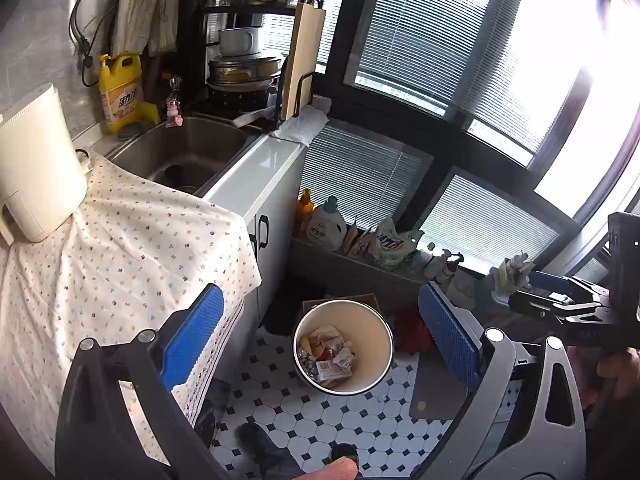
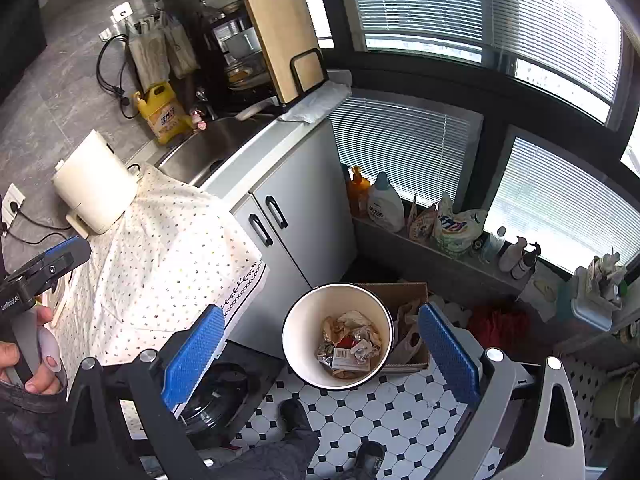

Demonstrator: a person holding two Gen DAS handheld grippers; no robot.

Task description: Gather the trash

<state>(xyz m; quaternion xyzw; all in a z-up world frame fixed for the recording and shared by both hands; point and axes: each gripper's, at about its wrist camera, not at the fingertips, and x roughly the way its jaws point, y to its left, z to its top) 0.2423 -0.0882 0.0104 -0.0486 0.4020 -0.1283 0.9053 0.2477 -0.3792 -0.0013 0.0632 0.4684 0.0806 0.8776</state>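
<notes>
Both grippers hang spread wide and empty above the kitchen floor. Between the blue pads of the left gripper [image 1: 320, 344], and below them, stands the white trash bin [image 1: 344, 346] on the black-and-white tiled floor [image 1: 304, 412], holding crumpled wrappers [image 1: 328, 354]. The right gripper [image 2: 320, 354] frames the same bin [image 2: 338, 336] and trash [image 2: 350, 346] between its fingers.

To the left of both tools a floral cloth [image 1: 120, 252] drapes over the counter edge, with a white kettle [image 1: 36, 168] on it and the steel sink [image 1: 180, 152] beyond. Ahead, detergent bottles [image 1: 327, 224] line a low ledge under the blinds. Nothing lies between either tool and the bin's mouth.

Each tool is tilted steeply down. At its far right, the left camera catches the right tool's black body and the hand [image 1: 612, 372] gripping it; the right camera sees the left tool's blue tip and the hand [image 2: 28, 360] on its handle at far left.

Only the right view shows the cardboard box [image 2: 408, 320] with a bag, touching the bin's far side, and the cabinet doors [image 2: 288, 216] face-on.
</notes>
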